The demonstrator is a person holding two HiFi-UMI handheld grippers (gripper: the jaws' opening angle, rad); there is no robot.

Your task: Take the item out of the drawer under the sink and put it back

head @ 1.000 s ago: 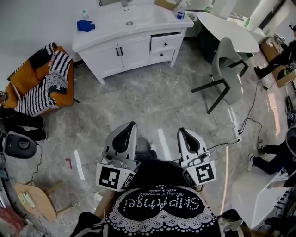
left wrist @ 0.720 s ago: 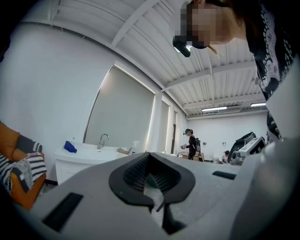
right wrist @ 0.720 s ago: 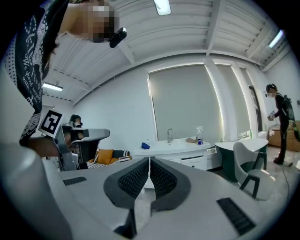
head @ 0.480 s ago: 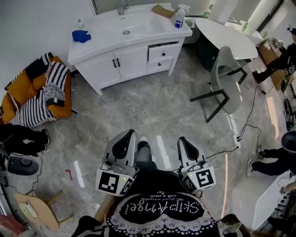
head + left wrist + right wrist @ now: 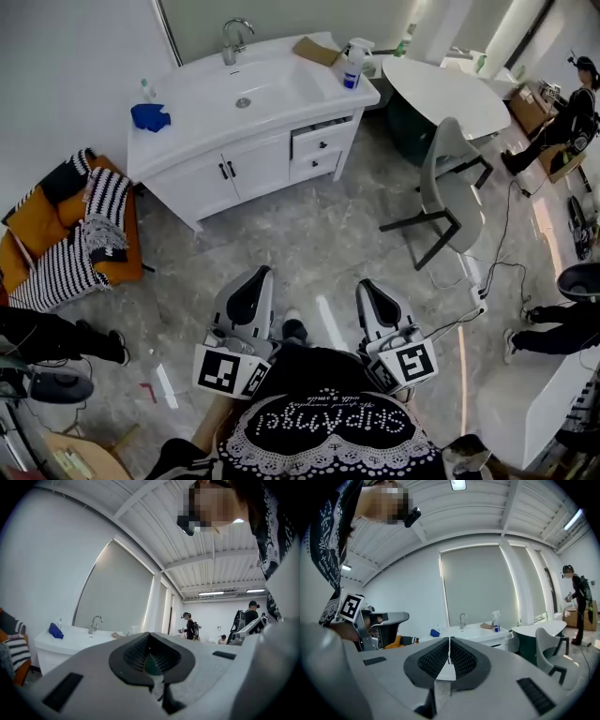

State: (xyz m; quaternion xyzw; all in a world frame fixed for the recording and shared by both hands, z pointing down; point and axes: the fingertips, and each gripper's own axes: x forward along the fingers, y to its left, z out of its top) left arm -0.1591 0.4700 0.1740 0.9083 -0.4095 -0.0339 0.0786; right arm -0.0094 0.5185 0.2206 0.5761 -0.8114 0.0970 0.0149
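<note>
Both pairs of jaws together, empty: left gripper [image 5: 257, 276], right gripper [image 5: 367, 286] | step: approach, drawer [image 5: 319, 142] well off | next: close in, part jaws at its front.

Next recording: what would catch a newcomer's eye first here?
The white sink cabinet against the far wall, with a blue cloth and spray bottle on its counter. Close in, the left tool and right tool sit shut and empty by the person's chest; a grey chair stands at the head view's right.
</note>
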